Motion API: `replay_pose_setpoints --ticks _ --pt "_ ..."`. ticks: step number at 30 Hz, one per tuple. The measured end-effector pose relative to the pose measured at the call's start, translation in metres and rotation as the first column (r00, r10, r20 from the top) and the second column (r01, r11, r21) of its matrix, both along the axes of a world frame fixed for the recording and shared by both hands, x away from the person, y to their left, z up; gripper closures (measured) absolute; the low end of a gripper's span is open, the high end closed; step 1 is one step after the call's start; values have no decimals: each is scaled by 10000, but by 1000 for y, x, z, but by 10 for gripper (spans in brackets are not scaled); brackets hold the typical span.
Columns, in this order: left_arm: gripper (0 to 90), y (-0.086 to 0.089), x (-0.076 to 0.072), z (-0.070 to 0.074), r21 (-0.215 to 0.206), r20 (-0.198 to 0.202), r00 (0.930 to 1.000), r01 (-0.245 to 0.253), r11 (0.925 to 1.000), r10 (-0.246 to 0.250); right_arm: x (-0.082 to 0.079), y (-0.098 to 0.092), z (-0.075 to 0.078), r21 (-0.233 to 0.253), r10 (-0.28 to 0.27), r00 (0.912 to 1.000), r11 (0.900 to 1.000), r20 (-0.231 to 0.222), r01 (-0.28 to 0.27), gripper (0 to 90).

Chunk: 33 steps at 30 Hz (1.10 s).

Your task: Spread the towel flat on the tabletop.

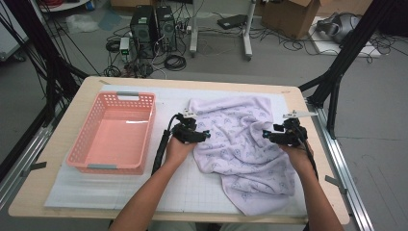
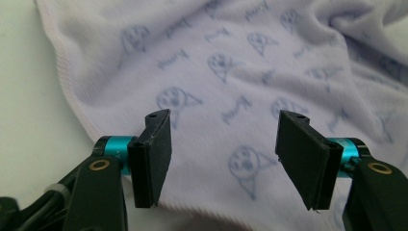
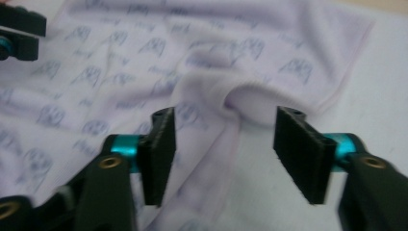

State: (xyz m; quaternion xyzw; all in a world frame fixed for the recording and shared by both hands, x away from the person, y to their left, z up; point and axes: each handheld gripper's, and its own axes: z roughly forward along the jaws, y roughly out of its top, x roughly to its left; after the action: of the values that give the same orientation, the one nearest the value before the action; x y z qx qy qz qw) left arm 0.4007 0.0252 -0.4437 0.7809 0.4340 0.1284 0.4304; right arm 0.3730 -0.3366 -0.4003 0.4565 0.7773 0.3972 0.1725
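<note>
The towel (image 1: 240, 149) lies between the left hand-held gripper (image 1: 206, 135) and the right hand-held gripper (image 1: 265, 134); the basket (image 1: 86, 129) sits left of the left one.

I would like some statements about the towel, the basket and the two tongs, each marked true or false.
1. Both the left tongs and the right tongs are open. True.
2. The towel lies inside the pink basket. False: it lies crumpled on the table mat, to the right of the basket.
3. The towel is lilac with a printed pattern. True.
4. The right tongs are clamped on the towel's edge. False: their jaws stand apart above a fold.
5. The basket holds folded towels. False: nothing lies in it.
</note>
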Motion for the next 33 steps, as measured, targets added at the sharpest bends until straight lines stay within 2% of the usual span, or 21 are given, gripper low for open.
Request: replay_pose_setpoints --ticks 5,8,12,14,15,16,17,18,19,21,23,24,25,26,28,30,32,33 --pt "351 -3 -11 -3 282 -145 9995 295 9992 -291 -26 -1 -4 368 -26 10000 9993 83 23 398" --pt "345 -7 -14 -2 220 -217 9992 337 9992 -332 -42 -5 -8 764 -52 9998 9971 174 38 397" --pt "341 -18 -20 -3 694 107 9982 578 9959 -587 -58 -10 -14 946 -71 9995 9955 302 42 396" --pt "365 -25 -26 -6 1330 706 9950 601 9893 -700 -64 -13 -18 912 -217 9990 9957 383 181 398" --pt "411 -27 -29 -7 1425 920 9918 752 9869 -889 -64 -15 -18 825 -238 9993 9964 277 215 398" --pt "504 -28 -30 -6 1428 973 9900 879 9858 -1023 -64 -17 -18 795 -303 9992 9964 258 282 398" --pt "605 -30 -31 -6 1428 1002 9880 1029 9844 -1178 -64 -20 -17 960 -442 9985 9945 326 409 397" --pt "759 -31 -32 -5 1555 1069 9862 1088 9818 -1262 -65 -23 -17 1126 -532 9978 9925 385 485 398" --pt "855 -32 -31 -4 1612 1021 9870 1067 9811 -1241 -66 -24 -16 1252 -612 9974 9905 369 561 398" --pt "870 -31 -25 -3 1517 931 9916 746 9856 -894 -68 -26 -16 1343 -640 9973 9892 351 587 398" --pt "873 -24 -17 -2 1210 1080 9939 72 9926 -203 -69 -27 -17 1328 -646 9972 9894 375 591 399" --pt "873 -20 -12 -1 1106 1120 9936 -243 9936 118 -70 -28 -17 1330 -654 9970 9894 426 592 400" --pt "873 -16 -7 -1 872 1286 9904 -629 9942 514 -70 -29 -16 1386 -692 9965 9884 461 622 400" --pt "873 -11 -2 -1 605 1187 9888 -978 9934 901 -70 -30 -16 1451 -777 9959 9869 469 702 401" --pt "873 -2 7 -2 251 1182 9816 -1540 9877 1501 -69 -31 -17 1629 -884 9951 9834 440 801 401" --pt "873 3 13 -3 126 1310 9717 -1997 9798 1964 -68 -31 -19 1627 -861 9953 9836 440 779 402" --pt "873 8 21 -3 174 1366 9653 -2268 9738 2224 -67 -30 -21 1581 -818 9959 9846 393 747 405" --pt "873 11 23 -2 -18 1484 9579 -2484 9686 2460 -66 -29 -22 1559 -813 9960 9850 374 746 407"
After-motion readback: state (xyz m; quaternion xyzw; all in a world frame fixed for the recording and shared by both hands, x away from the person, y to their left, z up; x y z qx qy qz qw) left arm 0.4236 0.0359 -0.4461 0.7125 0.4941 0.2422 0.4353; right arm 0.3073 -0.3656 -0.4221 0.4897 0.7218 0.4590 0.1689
